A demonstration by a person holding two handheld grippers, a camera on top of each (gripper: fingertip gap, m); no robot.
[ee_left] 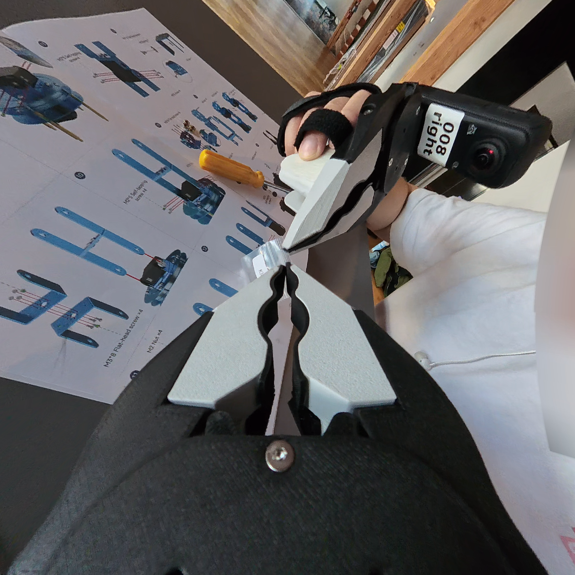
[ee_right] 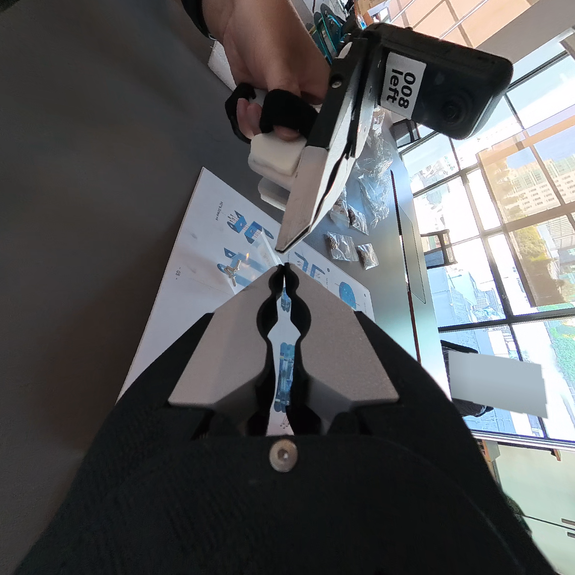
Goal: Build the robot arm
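Observation:
A small clear zip bag (ee_left: pixel 264 256) with a white label hangs above the printed instruction sheet (ee_left: pixel 93 217). My left gripper (ee_left: pixel 285 267) is shut on the bag's near edge. My right gripper (ee_left: pixel 284 248) comes in from the upper right and is shut on the bag's top corner. In the right wrist view my right gripper (ee_right: pixel 283 266) pinches the same bag (ee_right: pixel 252 258), which holds a few silver screws (ee_right: pixel 232 271). The left gripper (ee_right: pixel 279 249) grips the bag's edge just above my right fingertips.
An orange-handled screwdriver (ee_left: pixel 231 168) lies on the sheet. Several small bags of hardware (ee_right: pixel 342 247) and crumpled clear plastic (ee_right: pixel 375 177) lie on the dark table (ee_right: pixel 93 186) beyond the sheet. A person's white sleeve (ee_left: pixel 466 264) is at the right. Only a small space, under 4 cm, lies between the two pairs of fingers. The orange-handled screwdriver (ee_left: pixel 231 168) is about 15 cm from both grippers' fingertips.

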